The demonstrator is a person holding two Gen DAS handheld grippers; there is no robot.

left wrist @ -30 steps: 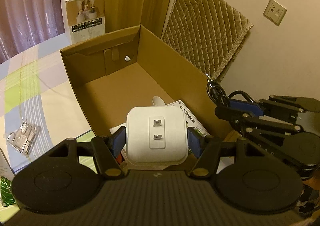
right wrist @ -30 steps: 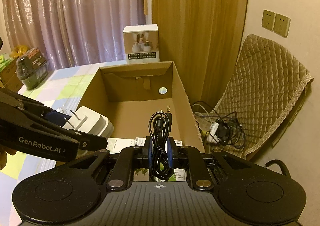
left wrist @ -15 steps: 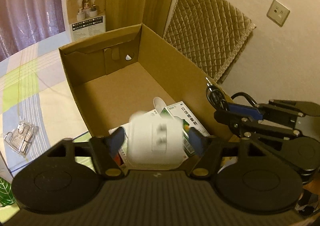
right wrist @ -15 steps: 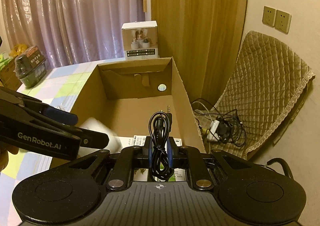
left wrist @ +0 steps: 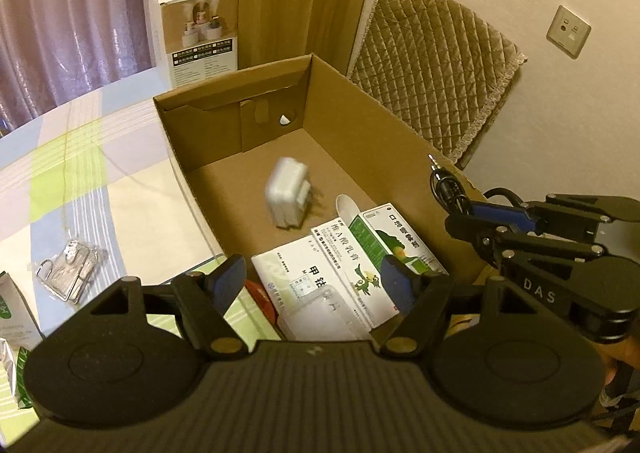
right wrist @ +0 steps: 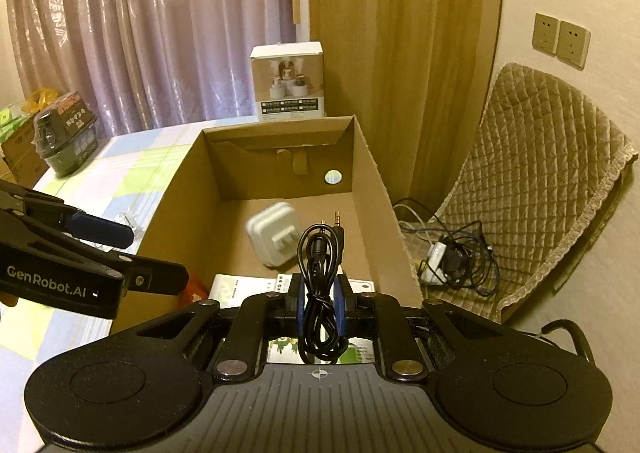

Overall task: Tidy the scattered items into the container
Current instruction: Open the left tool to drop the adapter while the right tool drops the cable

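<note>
White charger in the cardboard box, audio cable gripped above it.

The left gripper (left wrist: 314, 279) is spread wide and holds nothing, over the cardboard box (left wrist: 400, 157) at the table's (left wrist: 80, 181) right edge. The white charger (left wrist: 285, 199), blurred, is on the box floor beside medicine boxes (left wrist: 360, 249). The right gripper (right wrist: 319, 303) clamps a coiled black audio cable (right wrist: 320, 273).

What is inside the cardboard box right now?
Inside the cardboard box: a white charger, blurred, mid-floor; a white spoon; a green medicine box; white packets at the near end. A red item is mostly hidden beneath them.
</note>
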